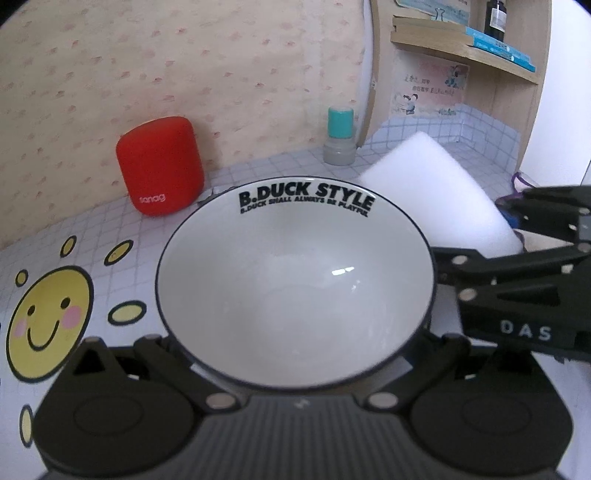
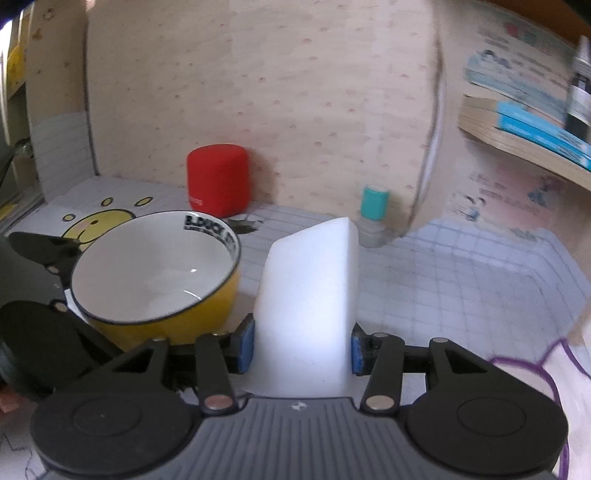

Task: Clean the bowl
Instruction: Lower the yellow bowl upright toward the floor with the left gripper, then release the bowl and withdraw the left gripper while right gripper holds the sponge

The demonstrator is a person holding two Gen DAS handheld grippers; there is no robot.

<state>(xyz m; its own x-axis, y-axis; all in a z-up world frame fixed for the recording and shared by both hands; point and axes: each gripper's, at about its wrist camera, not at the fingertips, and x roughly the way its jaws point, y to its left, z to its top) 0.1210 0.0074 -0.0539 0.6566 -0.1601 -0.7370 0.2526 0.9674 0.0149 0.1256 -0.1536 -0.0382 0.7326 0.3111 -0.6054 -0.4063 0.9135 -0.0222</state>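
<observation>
Bowl: yellow outside, white inside, black rim, tilted, empty. White sponge block just beside, upright.

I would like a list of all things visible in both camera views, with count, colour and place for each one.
bowl: one, yellow outside, white inside, black rim and lettering, between the left gripper's arms.
sponge block: one, white, between the right gripper's blue pads, right of the bowl.
speaker: one, red, against the back wall.
small bottle: one, teal cap, grey base, by the wall.
books: several, blue covers, on the wooden shelf.
dark bottle: one, on the same shelf.
table cover: one, grid pattern with yellow smiley.
left gripper: black.
right gripper: black.
</observation>
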